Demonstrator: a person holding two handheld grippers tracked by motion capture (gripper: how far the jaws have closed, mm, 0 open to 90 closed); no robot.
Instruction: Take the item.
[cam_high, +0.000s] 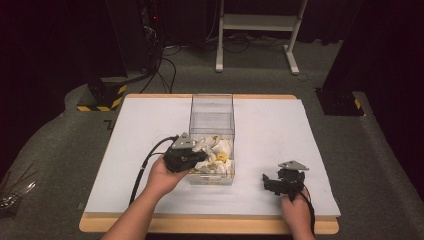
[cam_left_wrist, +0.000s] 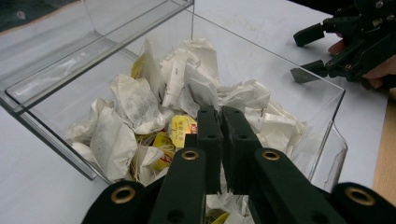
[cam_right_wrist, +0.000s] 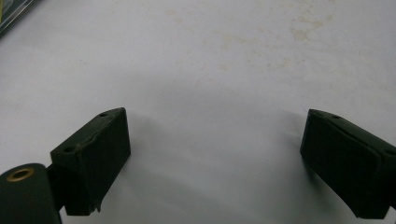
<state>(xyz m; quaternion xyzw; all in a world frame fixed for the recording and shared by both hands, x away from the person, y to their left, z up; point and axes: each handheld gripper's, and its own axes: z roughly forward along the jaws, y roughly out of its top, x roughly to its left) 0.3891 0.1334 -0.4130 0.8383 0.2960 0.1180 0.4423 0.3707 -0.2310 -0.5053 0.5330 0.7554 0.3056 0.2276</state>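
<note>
Left gripper view: left gripper pressed together, over tea bags in clear box; right gripper spread, well apart above bare surface.

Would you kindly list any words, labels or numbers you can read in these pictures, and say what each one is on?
None can be read.
Yellow tea bag tags in the clear box: red print, too blurred to read.
White tea bags: faint grey marks, not legible.
White table: a dark mark at its far left edge, too small to read.

White tea bags, yellow tags; black jaws; white table
</note>
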